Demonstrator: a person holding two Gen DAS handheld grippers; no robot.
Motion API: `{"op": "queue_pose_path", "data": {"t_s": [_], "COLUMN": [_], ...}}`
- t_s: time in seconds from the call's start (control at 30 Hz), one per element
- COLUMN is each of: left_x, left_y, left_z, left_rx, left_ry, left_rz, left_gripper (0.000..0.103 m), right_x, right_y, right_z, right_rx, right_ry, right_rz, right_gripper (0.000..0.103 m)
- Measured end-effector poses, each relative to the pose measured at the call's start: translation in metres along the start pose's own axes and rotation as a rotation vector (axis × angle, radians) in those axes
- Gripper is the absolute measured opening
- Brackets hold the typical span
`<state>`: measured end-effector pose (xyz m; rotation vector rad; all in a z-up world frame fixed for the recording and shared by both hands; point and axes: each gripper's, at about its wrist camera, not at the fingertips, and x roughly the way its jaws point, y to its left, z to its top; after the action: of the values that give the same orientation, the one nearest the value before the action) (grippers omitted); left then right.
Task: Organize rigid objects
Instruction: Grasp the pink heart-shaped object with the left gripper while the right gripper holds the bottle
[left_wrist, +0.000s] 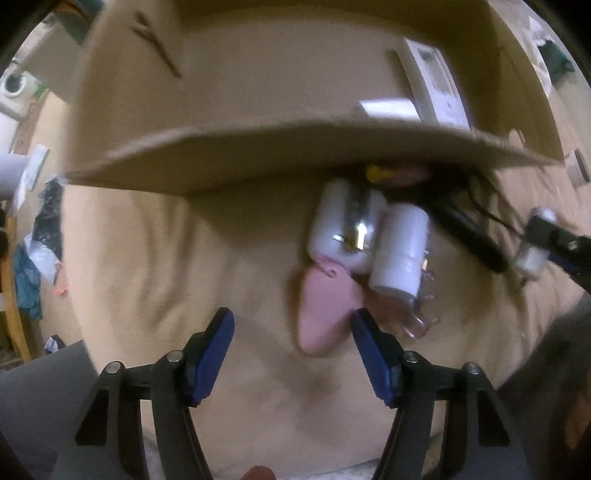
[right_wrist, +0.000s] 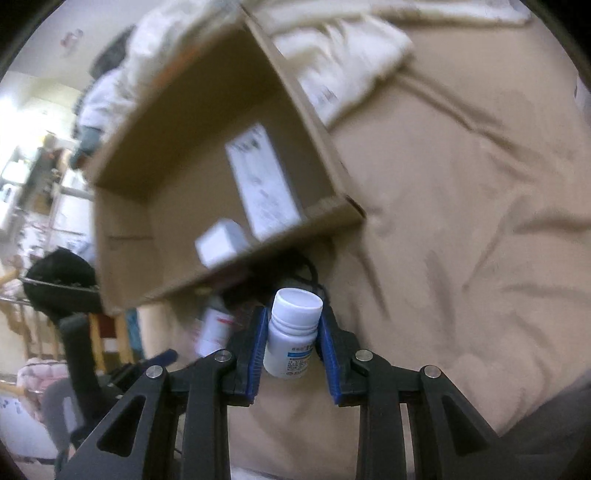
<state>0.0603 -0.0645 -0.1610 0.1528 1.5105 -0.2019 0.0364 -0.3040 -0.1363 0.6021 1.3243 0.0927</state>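
My left gripper (left_wrist: 293, 326) points down at a tan bedsheet, open. A pink flat object (left_wrist: 321, 314) lies just inside its right finger; the left finger is clear of it. Beyond it lie a white plug-like item (left_wrist: 340, 229), a white bottle (left_wrist: 400, 251), a clear plastic piece (left_wrist: 421, 317) and a black item (left_wrist: 469, 236). My right gripper (right_wrist: 293, 314) is shut on a white pill bottle (right_wrist: 291, 332). It also shows in the left wrist view as the right gripper (left_wrist: 535, 243). The open cardboard box (right_wrist: 184, 166) holds a flat white carton (right_wrist: 262, 181) and a small white box (right_wrist: 221, 242).
The box's near wall (left_wrist: 258, 155) overhangs the pile of items, hiding a yellow piece (left_wrist: 376, 171) in part. A white bottle with a red label (right_wrist: 214, 328) lies under the box edge. A white blanket (right_wrist: 343, 62) is bunched behind the box. Room clutter lies at the left.
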Motion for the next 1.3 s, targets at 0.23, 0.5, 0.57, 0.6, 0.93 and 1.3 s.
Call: {"op": "queue_pose_path", "data": {"t_s": [0.23,0.5,0.57,0.6,0.93,1.3], "left_x": [0.01,0.003,-0.004,-0.007,-0.025,-0.029], "left_y": [-0.007,0.006,0.014,0.017,0.031,0.014], "left_z": [0.004,0.001,-0.002,-0.003,-0.011,-0.008], "left_rx": [0.017,0.003,-0.005,-0.007,-0.038,-0.031], "left_ry": [0.012,-0.014,-0.038,-0.053,-0.083,-0.089], "left_rz": [-0.027,-0.028,-0.009,0.004,0.015,0.046], "left_gripper": [0.03,0.03,0.03,0.03,0.03,0.03], "right_x": [0.04,0.005,-0.005,-0.002,0.058,0.066], "right_y": [0.021,0.011,0.013,0.016,0.034,0.059], "right_z": [-0.017,-0.012,-0.016,-0.018,-0.021,-0.03], "right_rx": [-0.141,-0.048,-0.057,-0.059,-0.091,-0.191], "right_ry": [0.193,0.044,0.017,0.052,0.227,0.208], "right_rz": [-0.029,-0.03,0.016,0.082,0.013,-0.052], "right_gripper": [0.03,0.055,0.055,0.055,0.037,0.028]}}
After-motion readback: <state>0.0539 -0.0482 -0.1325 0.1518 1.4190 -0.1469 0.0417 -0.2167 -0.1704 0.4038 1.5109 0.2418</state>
